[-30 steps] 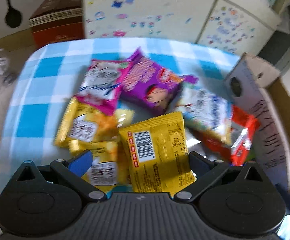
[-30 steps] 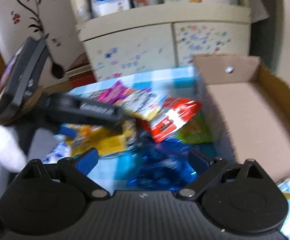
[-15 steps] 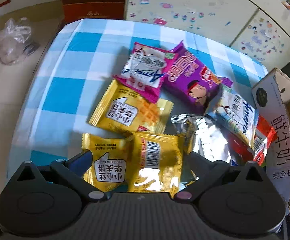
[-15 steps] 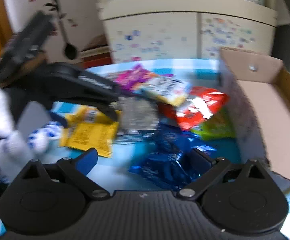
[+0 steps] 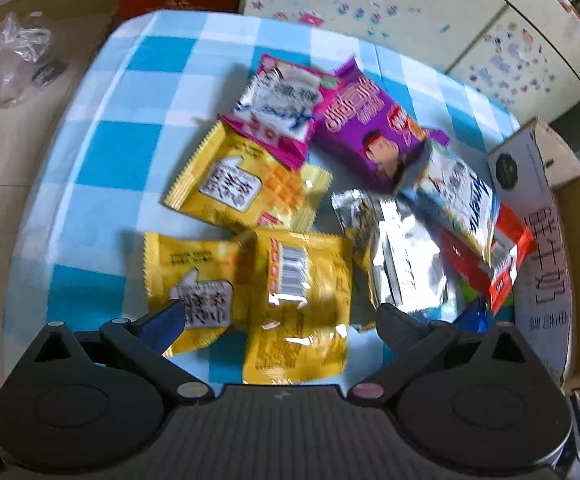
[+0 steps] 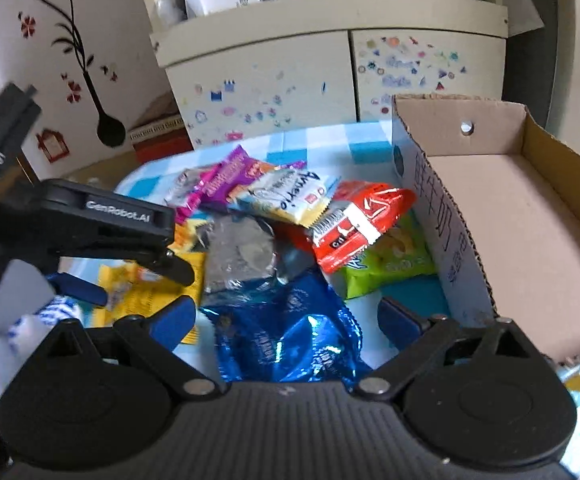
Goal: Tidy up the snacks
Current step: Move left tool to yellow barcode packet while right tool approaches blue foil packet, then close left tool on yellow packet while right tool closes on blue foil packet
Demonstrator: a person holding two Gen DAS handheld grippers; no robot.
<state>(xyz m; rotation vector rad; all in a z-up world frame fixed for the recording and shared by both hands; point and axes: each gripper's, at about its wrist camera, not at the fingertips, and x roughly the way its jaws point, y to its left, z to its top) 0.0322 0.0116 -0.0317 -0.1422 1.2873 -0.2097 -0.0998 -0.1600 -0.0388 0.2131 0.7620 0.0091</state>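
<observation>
Both claws are hanging wide open with nothing in them. The left gripper [image 5: 278, 320] is hovering low over the near end of the snack pile, fingers spread either side of a yellow packet with a barcode [image 5: 302, 300], not touching it as far as I can tell. The right gripper [image 6: 290, 316] is sitting just above a crinkly blue foil bag [image 6: 290, 340], jaws apart on both sides of it.

Biggest thing going on here is the table with the blue-and-white checked cloth [image 5: 130, 92], and on its right edge an open cardboard box [image 6: 510, 220] is lying with its printed side wall facing the snacks. Nothing is showing inside it.

The snacks are all sitting in a loose overlapping heap on the cloth beside the box. A silver foil bag [image 5: 398, 256] is lying in the middle, a purple bag [image 5: 366, 128] and a pink-and-white bag [image 5: 278, 104] at the far end, and a red packet [image 6: 358, 224] is resting on a green bag [image 6: 390, 256] right by the box wall. Two yellow waffle packets [image 5: 246, 184] are lying on the left side, a bit blurry.
</observation>
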